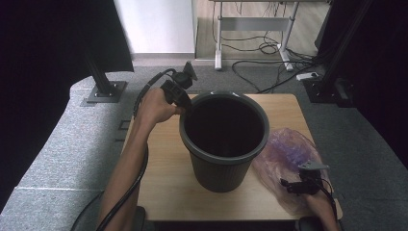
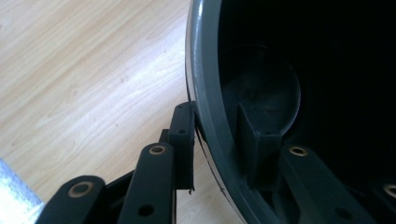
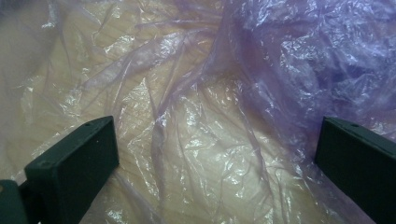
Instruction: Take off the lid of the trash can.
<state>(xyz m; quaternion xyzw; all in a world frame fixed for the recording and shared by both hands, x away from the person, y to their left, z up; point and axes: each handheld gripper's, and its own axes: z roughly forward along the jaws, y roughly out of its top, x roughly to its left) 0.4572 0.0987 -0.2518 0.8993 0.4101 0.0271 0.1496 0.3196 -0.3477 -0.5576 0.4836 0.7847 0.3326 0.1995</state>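
Observation:
A dark grey plastic bin point(image 1: 221, 166) stands upright in the middle of the wooden table point(image 1: 163, 183). My left gripper point(image 1: 185, 109) grips its left rim from above. In the left gripper view the rim point(image 2: 205, 84) runs between the jaws: one finger point(image 2: 183, 135) presses on the outside, the other point(image 2: 254, 140) on the inner wall, so my left gripper point(image 2: 215, 117) is shut on it. A crumpled, thin purple plastic bag point(image 1: 288, 149) lies flat to the right of the bin. My right gripper point(image 1: 290, 186) hovers low over the bag point(image 3: 261, 56) near the table's front right corner, and its jaws point(image 3: 217, 135) stand wide open with only film below them.
The bin's inside is dark, with its round bottom point(image 2: 261, 88) faintly visible. Bare wood point(image 2: 93, 70) lies left of the bin. Beyond the table are grey carpet, a black stand base point(image 1: 103, 91), a desk frame and loose cables point(image 1: 269, 48).

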